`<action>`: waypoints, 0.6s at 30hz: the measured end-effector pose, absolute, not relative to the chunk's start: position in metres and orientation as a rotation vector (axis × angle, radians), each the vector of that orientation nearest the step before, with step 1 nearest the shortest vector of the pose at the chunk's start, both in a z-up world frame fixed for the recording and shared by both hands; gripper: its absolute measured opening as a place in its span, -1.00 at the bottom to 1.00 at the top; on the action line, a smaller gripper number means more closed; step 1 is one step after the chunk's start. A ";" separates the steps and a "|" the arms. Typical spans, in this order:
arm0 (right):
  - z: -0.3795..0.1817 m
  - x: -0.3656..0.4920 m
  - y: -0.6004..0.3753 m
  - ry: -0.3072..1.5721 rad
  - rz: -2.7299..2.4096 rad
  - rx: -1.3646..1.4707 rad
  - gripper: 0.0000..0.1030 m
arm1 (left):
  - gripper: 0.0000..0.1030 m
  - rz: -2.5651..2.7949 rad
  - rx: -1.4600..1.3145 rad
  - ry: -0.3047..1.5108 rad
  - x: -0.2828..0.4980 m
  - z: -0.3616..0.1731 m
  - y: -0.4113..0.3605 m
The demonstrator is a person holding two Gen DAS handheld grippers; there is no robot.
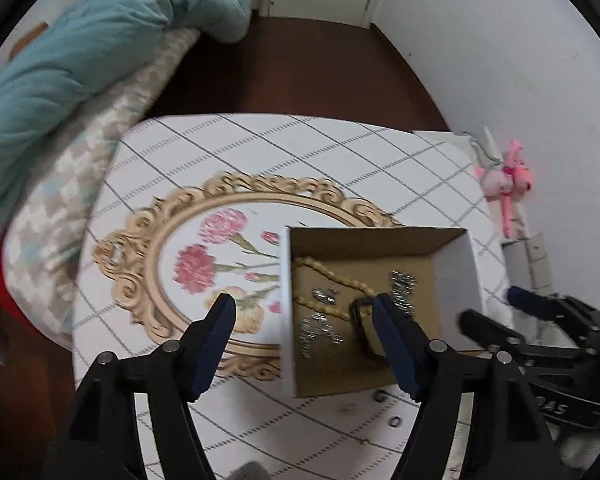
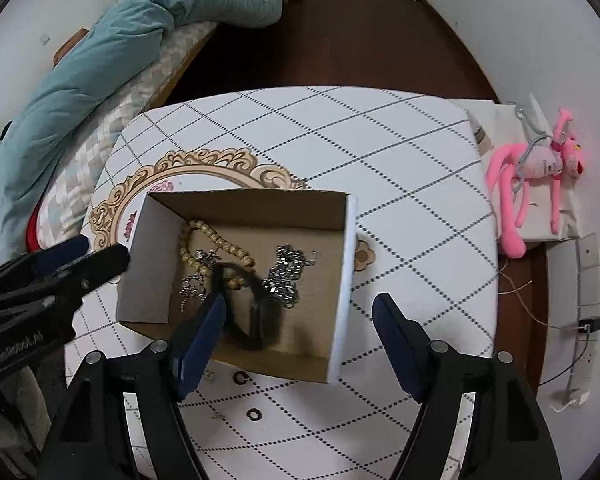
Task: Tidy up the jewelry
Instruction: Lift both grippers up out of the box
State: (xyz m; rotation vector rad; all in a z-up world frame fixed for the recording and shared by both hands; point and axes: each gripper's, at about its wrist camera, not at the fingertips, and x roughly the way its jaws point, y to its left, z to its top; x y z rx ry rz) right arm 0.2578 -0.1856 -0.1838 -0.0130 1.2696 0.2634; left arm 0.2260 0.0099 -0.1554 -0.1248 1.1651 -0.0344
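I've got both hand-held grippers over the desk (image 2: 400, 152), w/ the cardboard box (image 2: 342, 280) sitting on the checked cloth, partly over the ornate oval tray (image 1: 140, 264). My left hand-held gripper (image 1: 304, 312) is spread wide, nothing in it; one finger hangs over the tray, the other over the box interior. My right hand-held gripper (image 2: 300, 312) is released too, jaws wide, one finger over the box, the other past its right wall. Most of the jewelry is already in the box: a wooden bead strand (image 2: 208, 240), a silver chain heap (image 2: 286, 276), smaller silver bits (image 2: 192, 284) and a dark bangle (image 2: 244, 308) leaning near the front. Still out on the cloth, just in front of the box: two small dark rings (image 2: 255, 414), maybe a third tiny piece, too small to tell. I'd say those are what's left. They look light, hard and slick, lying flat, so they'll likely skate or flip if I pinch from the sides; prob best to come straight down and close across the band, tips touching cloth. Chains are limp and tangle-prone, so grab a bunched part, not a loose end. Beads are easy, grip anywhere. The box looks light, could slide if nudged.
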 end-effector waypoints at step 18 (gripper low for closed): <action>-0.185 0.233 -0.192 1.186 0.071 -0.112 1.00 | 1.00 0.065 -0.034 1.123 0.201 -0.169 0.012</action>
